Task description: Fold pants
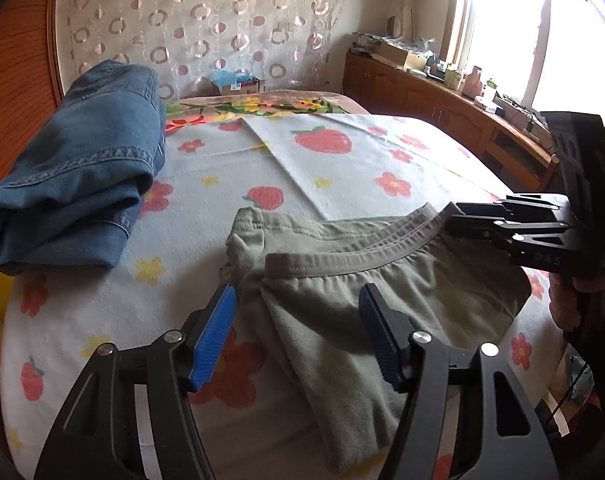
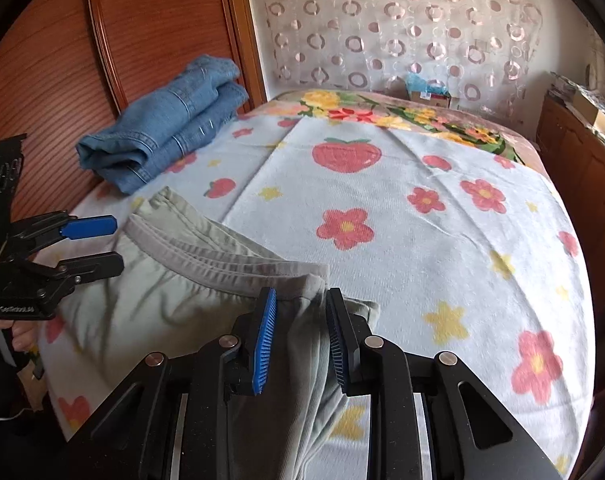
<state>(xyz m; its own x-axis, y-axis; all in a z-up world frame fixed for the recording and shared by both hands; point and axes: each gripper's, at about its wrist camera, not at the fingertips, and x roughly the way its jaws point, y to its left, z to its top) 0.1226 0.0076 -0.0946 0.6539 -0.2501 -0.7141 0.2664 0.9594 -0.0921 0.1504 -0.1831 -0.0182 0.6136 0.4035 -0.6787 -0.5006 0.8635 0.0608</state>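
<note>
The pale green pants [image 1: 382, 292] lie on the flower-and-strawberry bedspread [image 1: 342, 168], waistband [image 2: 222, 264] toward the far side of the bed, legs running back toward the cameras; the fabric is loosely doubled, with the elastic band showing in two layers.

The left gripper [image 1: 298, 336] hovers over the left end of the waist — its blue-padded fingers [image 1: 214, 336] spread wide, one off the cloth's edge and one over the cloth, clasping nothing; the right wrist view shows it at the waistband's end, jaws apart.

The right gripper [image 2: 302, 336] sits at the opposite end of the waistband; its fingers stand close together with a bunched fold of the pants between them, though a narrow gap shows on each side of the cloth — whether it is truly pinched I cannot tell.

Folded blue jeans [image 1: 74, 184] rest well apart, by the wooden headboard [image 2: 102, 40].
</note>
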